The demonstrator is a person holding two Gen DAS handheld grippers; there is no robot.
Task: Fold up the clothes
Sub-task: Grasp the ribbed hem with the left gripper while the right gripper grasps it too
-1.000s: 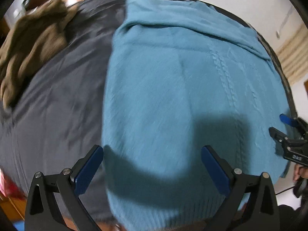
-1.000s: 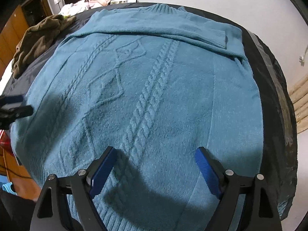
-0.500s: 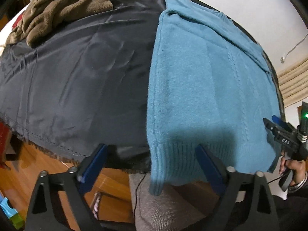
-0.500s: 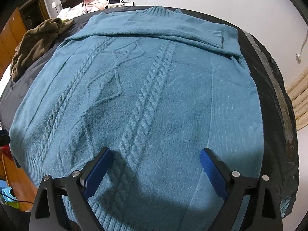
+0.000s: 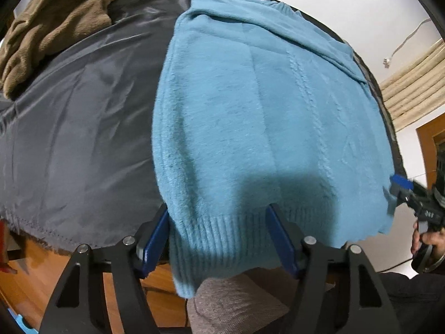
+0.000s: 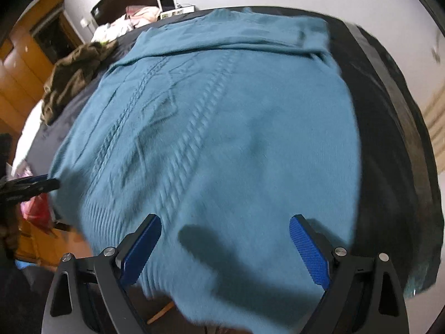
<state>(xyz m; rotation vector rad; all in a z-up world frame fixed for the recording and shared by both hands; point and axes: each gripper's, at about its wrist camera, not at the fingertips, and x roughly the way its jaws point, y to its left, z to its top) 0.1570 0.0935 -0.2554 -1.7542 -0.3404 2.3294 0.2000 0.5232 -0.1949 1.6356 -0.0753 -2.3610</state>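
Dark grey sheeting [image 5: 69,128], creased and slightly shiny, covered the whole work surface, frayed along the near edge. Teal knit sweater [image 5: 264,117] lay spread flat on its right part, cable pattern facing up, sleeves folded across the far end, ribbed hem [image 5: 222,233] hanging over the near edge. Brown fleece garment [image 5: 55,19] sat crumpled in a heap at the far left corner, well apart from the sweater. Orange wooden floor [image 5: 22,267] showed below the sheeting's edge.

Left gripper [image 5: 219,236] was poised at the hem's left corner, blue pads on either side of the ribbing, jaws partly closed but with a clear gap; could not tell whether either pad touched the knit. Right gripper [image 6: 225,247] hovered over the hem's right part, fingers spread wide, nothing between them but sweater below; blurred in that view. Seen from the left wrist, the right gripper [image 5: 400,186] sat just at the sweater's right edge, held by a hand [image 5: 425,239] at the frame's border.
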